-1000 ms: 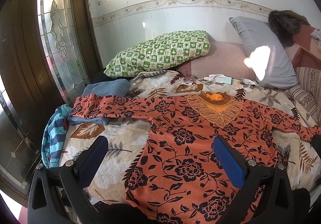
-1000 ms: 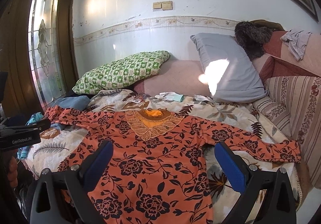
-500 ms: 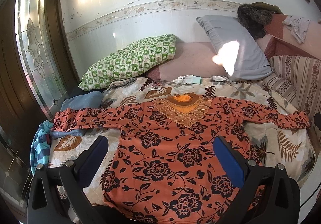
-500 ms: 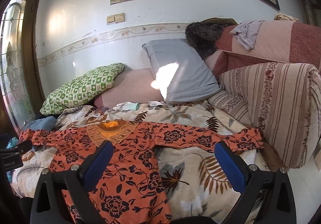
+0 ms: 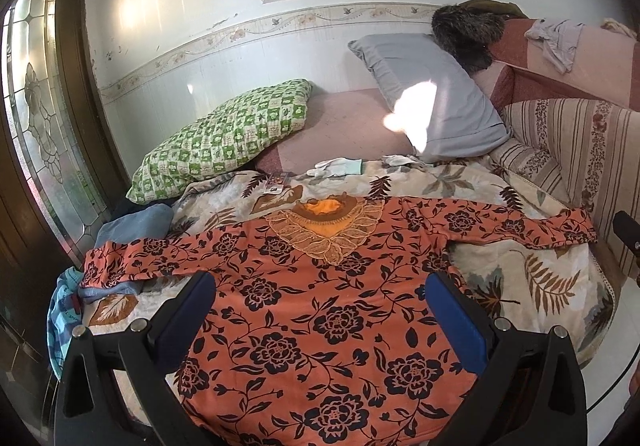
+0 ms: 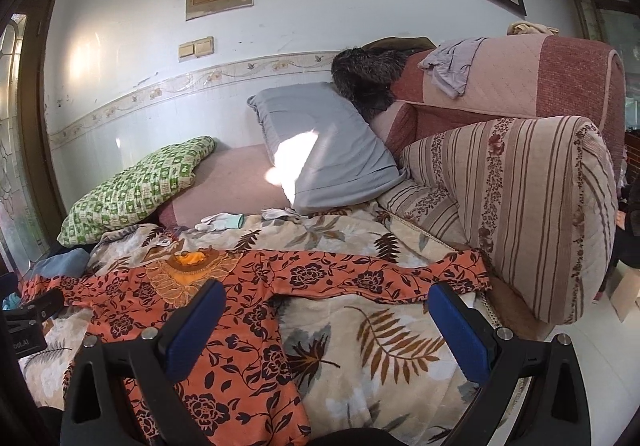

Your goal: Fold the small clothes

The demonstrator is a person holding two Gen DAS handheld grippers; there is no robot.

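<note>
Left gripper and right gripper: jaws spread wide, grasping nothing. Orange floral long-sleeved top lies flat, front up, sleeves outstretched, across the leaf-print blanket at the bed's near edge. Its hem is cut off by the frame.

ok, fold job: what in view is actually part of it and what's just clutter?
Job:
orange floral top, spread flat on the leaf-print blanket
left gripper, open, holding nothing
right gripper, open, holding nothing

Lying about:
green checked pillow
grey pillow
white gloves
blue cloth
dark furry item
grey garment on the sofa back
</note>
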